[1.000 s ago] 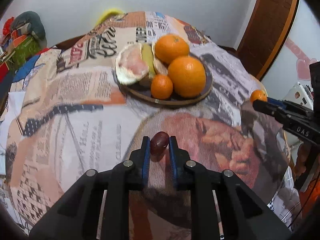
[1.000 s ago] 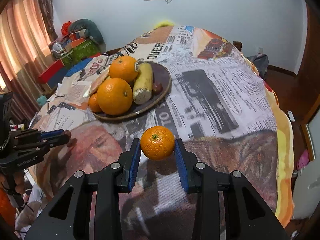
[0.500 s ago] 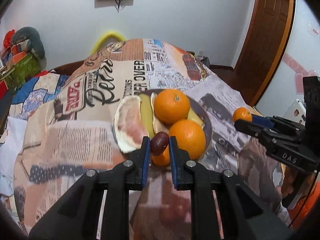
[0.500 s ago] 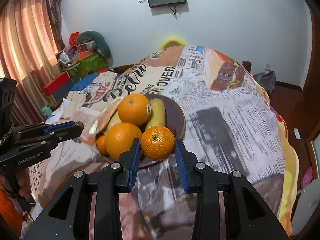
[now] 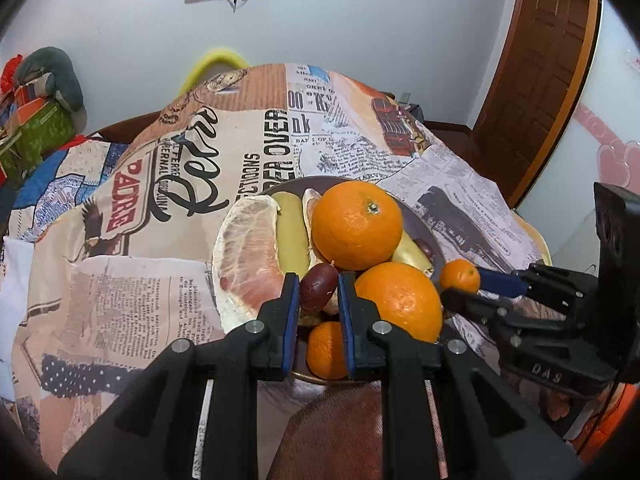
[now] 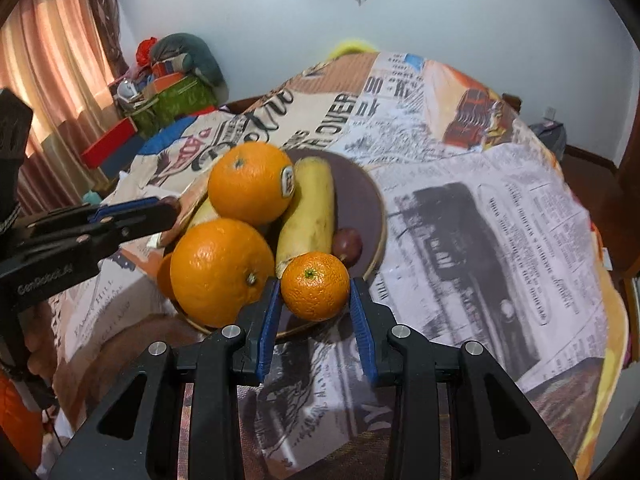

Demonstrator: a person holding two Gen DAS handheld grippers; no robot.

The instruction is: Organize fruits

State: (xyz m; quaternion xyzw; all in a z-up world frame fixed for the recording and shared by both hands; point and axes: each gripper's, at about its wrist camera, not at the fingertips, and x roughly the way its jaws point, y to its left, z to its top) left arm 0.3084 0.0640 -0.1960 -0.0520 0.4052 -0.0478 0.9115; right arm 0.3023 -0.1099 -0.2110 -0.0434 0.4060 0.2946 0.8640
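Left tongs clamped, raised; right tongs clamped, raised, converging.

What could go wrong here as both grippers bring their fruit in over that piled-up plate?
1. The plate is already crowded; the mandarin in the right gripper hangs at its near rim and could roll off onto the tablecloth if released there.
2. The left gripper holds the dark red fruit close beside the stacked oranges; a nudge might topple the top one.
3. Both grippers converge near the plate and could bump each other.
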